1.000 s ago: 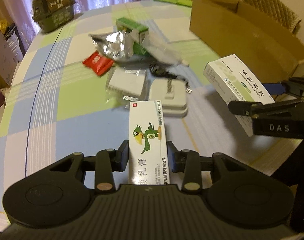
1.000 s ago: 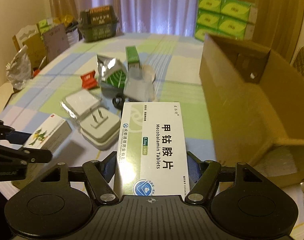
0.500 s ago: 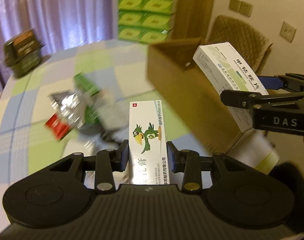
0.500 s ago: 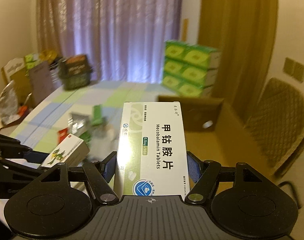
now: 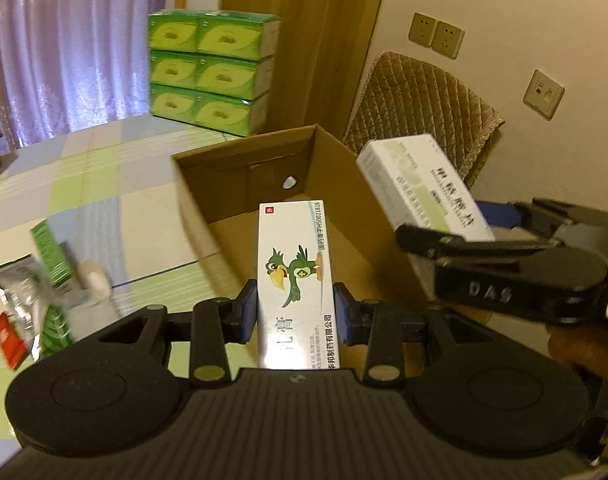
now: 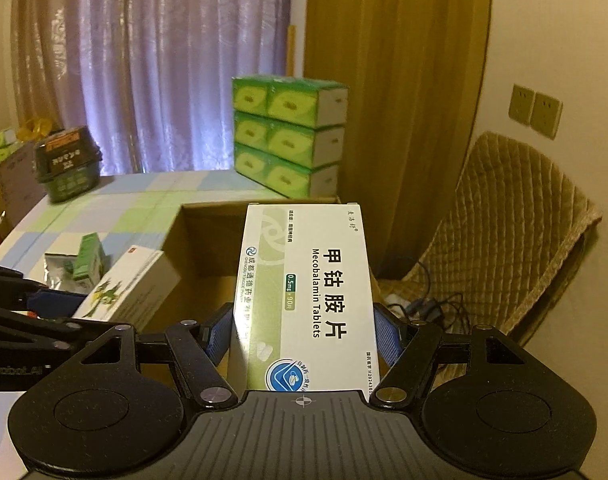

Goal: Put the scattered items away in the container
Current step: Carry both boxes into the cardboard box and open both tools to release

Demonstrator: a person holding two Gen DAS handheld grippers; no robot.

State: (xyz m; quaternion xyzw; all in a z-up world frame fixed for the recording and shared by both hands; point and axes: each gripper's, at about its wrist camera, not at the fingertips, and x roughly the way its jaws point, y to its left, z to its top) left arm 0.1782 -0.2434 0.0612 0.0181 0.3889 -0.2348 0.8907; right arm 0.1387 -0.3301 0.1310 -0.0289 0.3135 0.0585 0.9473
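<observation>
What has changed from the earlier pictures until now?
Both claws lifted their boxes from the table to the cardboard box. The left claw still grips the parrot box; the right claw still grips the Mecobalamin box. Nothing was released. The loose items stayed on the table.

Matt brown cardboard box, glossy paper cartons, quilted cloth chair cover, crinkled shiny foil pouch

I see the table under a green, blue and white checked cloth. On it sit an open cardboard box, stacked green tissue packs at the far edge, a dark basket, and scattered packets.
</observation>
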